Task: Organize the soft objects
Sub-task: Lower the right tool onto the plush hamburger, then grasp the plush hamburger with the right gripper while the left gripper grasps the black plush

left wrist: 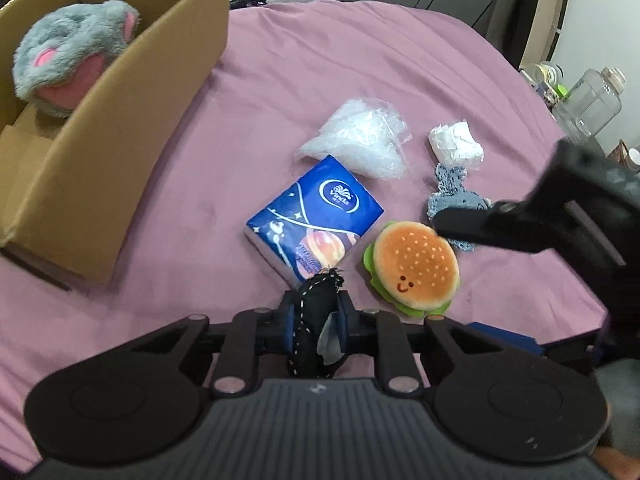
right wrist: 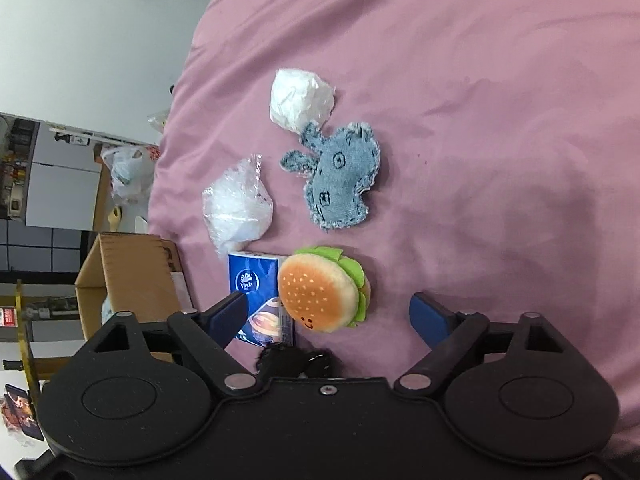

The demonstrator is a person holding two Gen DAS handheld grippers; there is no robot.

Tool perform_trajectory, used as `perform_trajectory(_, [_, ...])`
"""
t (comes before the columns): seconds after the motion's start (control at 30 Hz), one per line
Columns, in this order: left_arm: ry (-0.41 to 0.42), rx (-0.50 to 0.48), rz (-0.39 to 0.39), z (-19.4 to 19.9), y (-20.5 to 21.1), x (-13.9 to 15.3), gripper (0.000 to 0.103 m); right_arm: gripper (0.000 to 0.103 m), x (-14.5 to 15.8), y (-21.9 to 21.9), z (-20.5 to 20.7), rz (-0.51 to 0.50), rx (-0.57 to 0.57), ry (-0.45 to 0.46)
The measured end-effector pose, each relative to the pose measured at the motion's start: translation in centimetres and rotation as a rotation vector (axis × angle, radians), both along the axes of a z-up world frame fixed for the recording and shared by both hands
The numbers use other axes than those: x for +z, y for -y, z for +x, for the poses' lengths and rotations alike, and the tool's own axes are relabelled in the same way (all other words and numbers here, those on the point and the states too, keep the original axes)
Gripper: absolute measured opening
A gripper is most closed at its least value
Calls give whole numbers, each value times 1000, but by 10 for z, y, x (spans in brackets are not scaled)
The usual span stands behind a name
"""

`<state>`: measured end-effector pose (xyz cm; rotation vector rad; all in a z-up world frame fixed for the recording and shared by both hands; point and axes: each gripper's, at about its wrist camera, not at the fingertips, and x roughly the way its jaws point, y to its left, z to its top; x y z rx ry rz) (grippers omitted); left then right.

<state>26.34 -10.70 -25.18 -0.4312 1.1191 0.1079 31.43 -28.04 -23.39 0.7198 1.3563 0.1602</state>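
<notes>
A black stitched fabric toy (left wrist: 316,320) is pinched in the left gripper (left wrist: 316,322); right gripper (right wrist: 328,312) is spread, burger plush (right wrist: 322,290) sat at 12 o'clock between its fingers.

left gripper (left wrist: 316,312) clamped on black stitched toy (left wrist: 310,320), burger plush (left wrist: 414,266) beside

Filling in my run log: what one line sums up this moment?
left gripper: shut on black stitched fabric piece | right gripper: open over burger plush | grey plush: in cardboard box
</notes>
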Motion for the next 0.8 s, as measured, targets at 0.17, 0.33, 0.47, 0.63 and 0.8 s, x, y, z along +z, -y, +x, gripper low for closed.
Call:
perform_trajectory(0.17, [36, 21, -1, -9, -7, 17, 19, 82, -3, -11, 4, -13, 33, 5])
perform_trajectory(0.33, [65, 44, 4, -21, -15, 34, 19, 77, -6, -18, 8, -56, 43, -1])
perform_trajectory(0.47, [103, 43, 26, -32, -17, 51, 19, 44, -5, -25, 8, -118, 59, 13])
perform_trajectory(0.63, [140, 68, 32, -45, -26, 71, 19, 23, 6, -13, -2, -65, -3, 54])
perform_trajectory(0.8, [182, 91, 34, -55, -37, 95, 19, 22, 25, -3, -16, -24, -27, 125])
